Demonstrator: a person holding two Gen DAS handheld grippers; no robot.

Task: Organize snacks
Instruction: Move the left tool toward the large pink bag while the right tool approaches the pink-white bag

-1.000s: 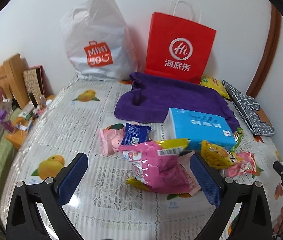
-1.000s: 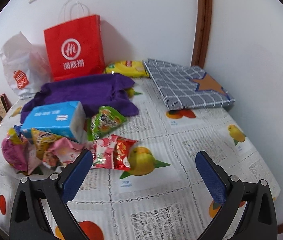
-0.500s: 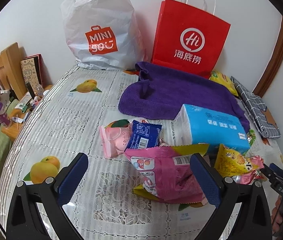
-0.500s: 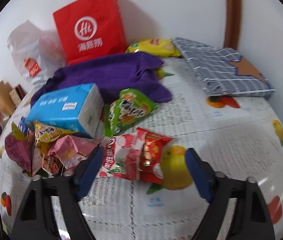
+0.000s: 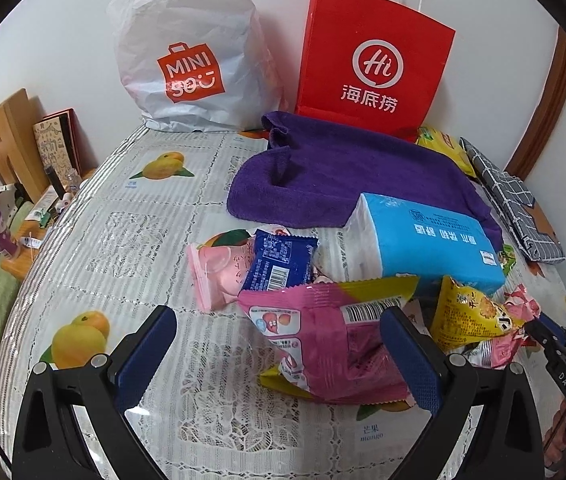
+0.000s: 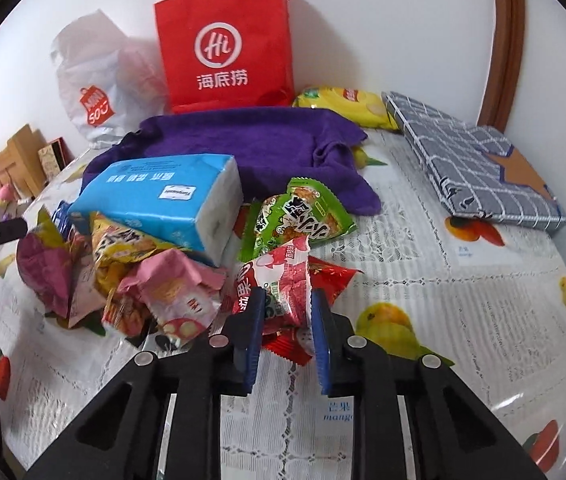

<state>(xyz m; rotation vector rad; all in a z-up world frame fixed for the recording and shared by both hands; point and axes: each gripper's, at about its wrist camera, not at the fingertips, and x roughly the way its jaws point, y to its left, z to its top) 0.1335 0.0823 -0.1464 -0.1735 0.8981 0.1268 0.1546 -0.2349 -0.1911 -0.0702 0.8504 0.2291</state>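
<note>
The red-and-white lychee snack packet [image 6: 279,292] lies at the near edge of the snack pile, at about 6 o'clock from the blue tissue pack [image 6: 171,204], partly over a red packet [image 6: 323,280] and just below the green packet [image 6: 299,216]. Your right gripper [image 6: 285,320] has just closed its jaws, and the blue pads now pinch that packet across its lower half. Judging by how thin and slippery the wrapper looks, lift slowly and straight up so the red packet beneath does not come with it, and keep the squeeze steady; a crumpled film can slide out sideways.

Your left gripper [image 5: 279,344] stands wide open, holding nothing. The big pink-and-yellow bag [image 5: 323,340] sits between its pads toward the right one, and I cannot tell whether that pad touches it. Close on the bag's body rather than its sealed edge.

At 12 o'clock across the lace tablecloth [image 5: 103,240], behind the purple towel [image 5: 343,176], stand the red paper bag [image 5: 375,64] and white plastic bag [image 5: 187,60], likely destinations.
</note>
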